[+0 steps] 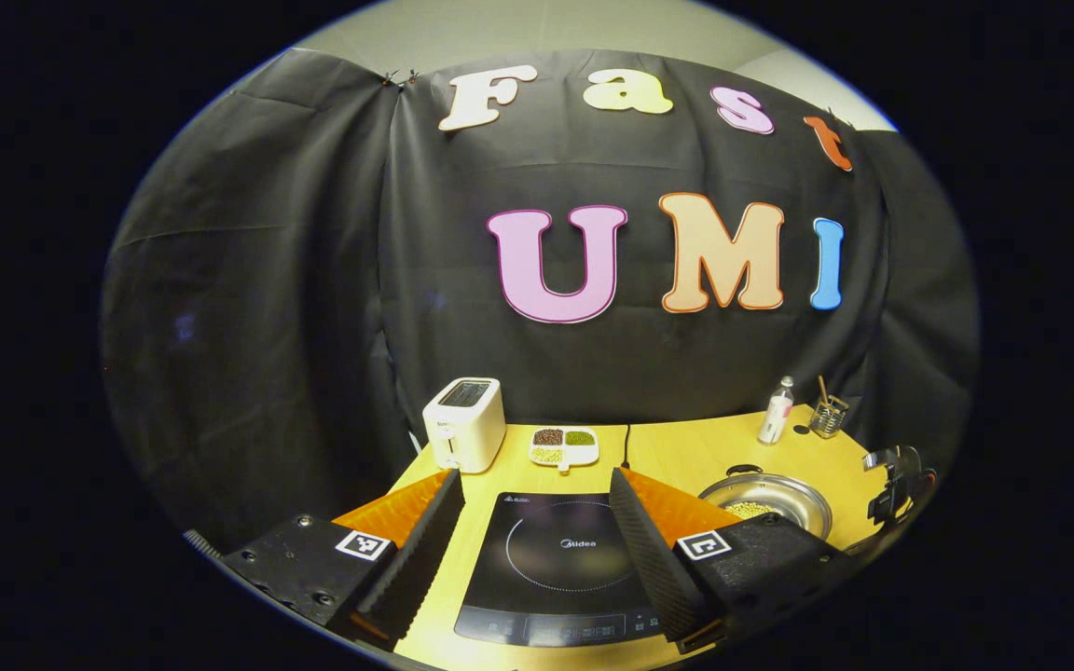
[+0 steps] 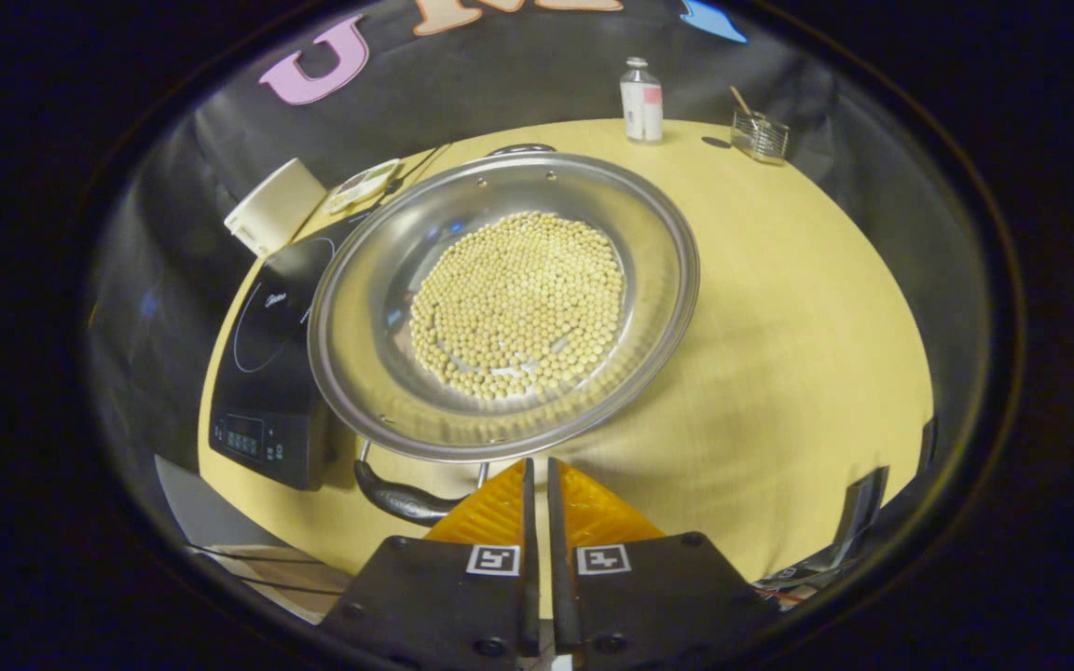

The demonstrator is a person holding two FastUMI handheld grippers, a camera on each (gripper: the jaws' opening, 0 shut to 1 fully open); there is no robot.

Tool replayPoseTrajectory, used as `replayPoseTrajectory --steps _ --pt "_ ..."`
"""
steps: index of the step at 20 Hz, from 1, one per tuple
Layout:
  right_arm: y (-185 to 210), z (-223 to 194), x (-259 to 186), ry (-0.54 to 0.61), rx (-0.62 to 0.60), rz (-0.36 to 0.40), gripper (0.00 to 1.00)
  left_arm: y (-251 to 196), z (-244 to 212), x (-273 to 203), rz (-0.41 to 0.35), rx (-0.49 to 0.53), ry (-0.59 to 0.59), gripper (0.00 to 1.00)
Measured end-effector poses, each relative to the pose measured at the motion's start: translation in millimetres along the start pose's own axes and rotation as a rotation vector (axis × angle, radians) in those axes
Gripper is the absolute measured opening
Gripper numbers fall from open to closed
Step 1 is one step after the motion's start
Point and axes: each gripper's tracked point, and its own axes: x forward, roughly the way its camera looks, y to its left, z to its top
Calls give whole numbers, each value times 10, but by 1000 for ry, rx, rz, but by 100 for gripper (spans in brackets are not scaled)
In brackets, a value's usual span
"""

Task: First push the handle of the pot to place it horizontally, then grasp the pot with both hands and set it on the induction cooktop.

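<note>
A: Left gripper (image 1: 537, 522) status?

B: Jaws spread wide, nothing between them. It hovers over the near edge of the flat black glass induction cooktop (image 1: 560, 568), which lies on the pale wooden tabletop (image 1: 686, 452).

A: Right gripper (image 2: 537, 485)?

B: Fingers nearly together, just a thin gap, nothing gripped. Tips sit at the near rim of the shiny round stainless steel pot (image 2: 504, 303), right beside its dark curved handle (image 2: 402, 499). Can't tell if they touch the rim or the handle.

A: Pot location?

B: On the table, just to the right of the cooktop (image 2: 267, 373), not on it. It holds a layer of small yellowish beans (image 2: 518, 303). The near handle points toward the right gripper; a second handle (image 2: 520, 148) shows at the far rim. In the left gripper view the pot (image 1: 765, 499) sits right of the cooktop, with the right gripper (image 1: 891, 485) at its far right side.

A: Anything else on the table?

B: White two-slot toaster (image 1: 464, 424) back left, a white divided dish of dark, green and pale beans (image 1: 563, 445) next to it. Back right: small clear bottle with a white cap (image 2: 640, 101) and a little clear glass holder with a stick in it (image 2: 760, 135).
</note>
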Motion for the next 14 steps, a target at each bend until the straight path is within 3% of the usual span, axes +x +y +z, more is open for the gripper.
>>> replayPoseTrajectory --steps 2,3,4,5,9,14 --pt "105 -40 24 6 61 36 9 -3 -16 31 -16 4 2 96" --pt "164 -50 44 8 97 53 0 7 -24 41 -22 7 4 96" --pt "233 -56 76 8 137 70 0 11 -32 51 -28 8 5 96" --pt "305 -70 103 8 180 86 10 17 -45 57 -34 9 7 96" --pt "522 11 140 -18 330 144 10 42 -90 82 -55 16 17 95" --pt "654 47 225 -24 412 155 11 92 -124 117 -71 27 25 95"
